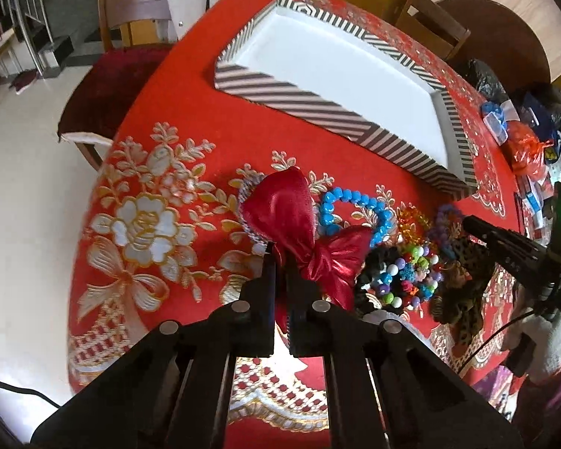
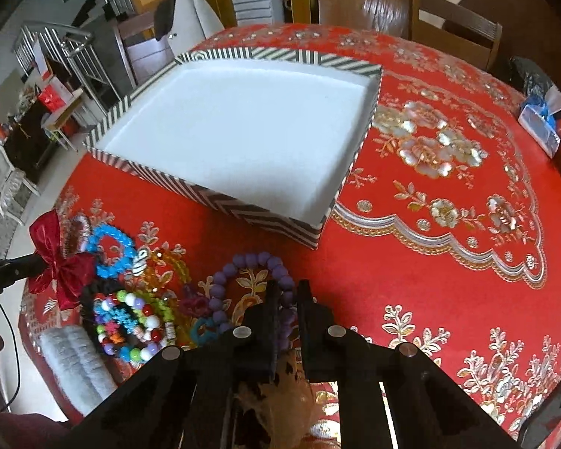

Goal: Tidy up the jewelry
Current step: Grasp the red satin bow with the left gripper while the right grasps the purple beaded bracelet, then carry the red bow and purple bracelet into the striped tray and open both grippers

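1. Red satin bow (image 1: 299,224) sits pinched in the left gripper (image 1: 279,258), near the tabletop's (image 2: 448,262) front-left edge.
2. Right gripper (image 2: 288,295) is clamped on the purple bead bracelet (image 2: 243,273).
3. Striped box (image 2: 220,198) lies behind both.

No readable text, labels, brands or numbers on anything in view

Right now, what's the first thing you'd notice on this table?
The shiny red bow, pinched in the left gripper at the near edge of the red tablecloth. Next, the big striped box, white inside with nothing in it, in the middle. Beside the bow lies a heap of bright bracelets; the right gripper is closed around the purple bracelet.
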The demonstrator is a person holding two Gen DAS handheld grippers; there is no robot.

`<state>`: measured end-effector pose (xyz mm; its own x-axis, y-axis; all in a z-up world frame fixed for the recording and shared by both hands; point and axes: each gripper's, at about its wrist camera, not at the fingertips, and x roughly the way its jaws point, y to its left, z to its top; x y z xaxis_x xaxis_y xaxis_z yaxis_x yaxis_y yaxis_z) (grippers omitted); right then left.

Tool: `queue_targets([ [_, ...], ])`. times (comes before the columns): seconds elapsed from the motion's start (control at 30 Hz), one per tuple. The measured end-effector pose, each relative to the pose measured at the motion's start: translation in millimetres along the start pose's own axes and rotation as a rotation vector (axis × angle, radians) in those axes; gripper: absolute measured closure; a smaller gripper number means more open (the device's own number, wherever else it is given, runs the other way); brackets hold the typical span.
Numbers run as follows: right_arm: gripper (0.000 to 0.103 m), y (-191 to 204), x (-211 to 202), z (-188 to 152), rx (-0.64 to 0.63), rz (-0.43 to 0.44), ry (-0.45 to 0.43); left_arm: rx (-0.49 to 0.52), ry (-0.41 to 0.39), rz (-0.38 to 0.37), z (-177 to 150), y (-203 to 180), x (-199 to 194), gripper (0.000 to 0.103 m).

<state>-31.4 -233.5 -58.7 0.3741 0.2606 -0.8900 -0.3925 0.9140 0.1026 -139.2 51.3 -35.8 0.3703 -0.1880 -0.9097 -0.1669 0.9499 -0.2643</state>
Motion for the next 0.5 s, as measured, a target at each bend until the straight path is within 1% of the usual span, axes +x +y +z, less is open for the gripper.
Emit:
queue_targets([
  [0.17,0.094,0.5,-15.2,3.6,0.005,0.015,-0.030,0.005,-0.022,-0.006,-2.2,-1.5,-10.5,0.100],
  [0.27,0.094,-1.1,-28.3,8.8,0.017,0.038,-0.058,0.001,-0.042,-0.026,-1.1,-3.6,-22.5,0.100],
  [0.5,0.094,2.9,-56.6,26.5,-0.004,0.051,-0.118,0.020,-0.116,-0.046,21.0,-10.7,-53.6,0.100],
])
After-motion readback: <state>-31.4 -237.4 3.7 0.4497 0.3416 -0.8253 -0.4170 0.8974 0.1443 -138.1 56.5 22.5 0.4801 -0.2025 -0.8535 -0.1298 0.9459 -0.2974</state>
